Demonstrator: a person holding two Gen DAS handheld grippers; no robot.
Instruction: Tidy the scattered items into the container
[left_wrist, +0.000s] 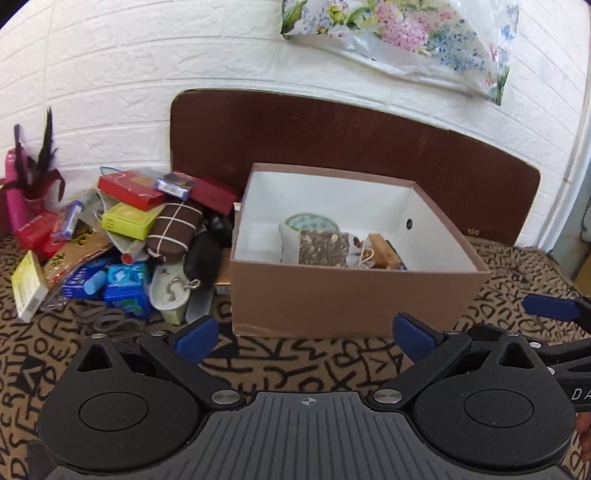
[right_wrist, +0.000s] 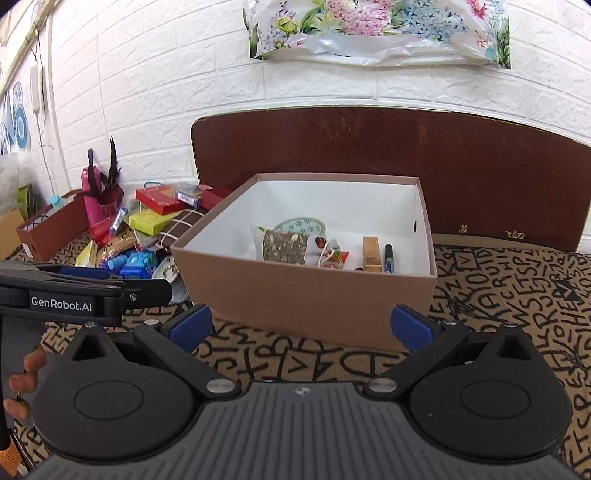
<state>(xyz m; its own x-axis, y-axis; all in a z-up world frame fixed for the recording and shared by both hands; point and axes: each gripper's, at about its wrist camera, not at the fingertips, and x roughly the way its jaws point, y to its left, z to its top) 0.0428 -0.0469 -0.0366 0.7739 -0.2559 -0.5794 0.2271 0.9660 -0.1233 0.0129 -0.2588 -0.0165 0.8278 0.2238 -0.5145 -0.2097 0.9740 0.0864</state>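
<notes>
A brown cardboard box (left_wrist: 332, 299) with a white inside stands on the patterned cloth; it also shows in the right wrist view (right_wrist: 306, 299). It holds a seed packet (left_wrist: 323, 247), a round patterned dish (right_wrist: 301, 225), a gold block (right_wrist: 371, 253) and a marker (right_wrist: 388, 258). A heap of scattered items (left_wrist: 122, 243) lies left of the box: red boxes, a yellow-green box (left_wrist: 127, 220), a brown tied bundle (left_wrist: 173, 230), blue packs (left_wrist: 125, 286). My left gripper (left_wrist: 306, 338) is open and empty in front of the box. My right gripper (right_wrist: 301, 328) is open and empty, also before the box.
A dark brown board (left_wrist: 351, 144) leans on the white brick wall behind the box. A pink bottle with dark feathers (left_wrist: 16, 188) stands far left. A second brown box (right_wrist: 48, 229) sits at the left. A floral plastic bag (right_wrist: 376, 29) hangs on the wall.
</notes>
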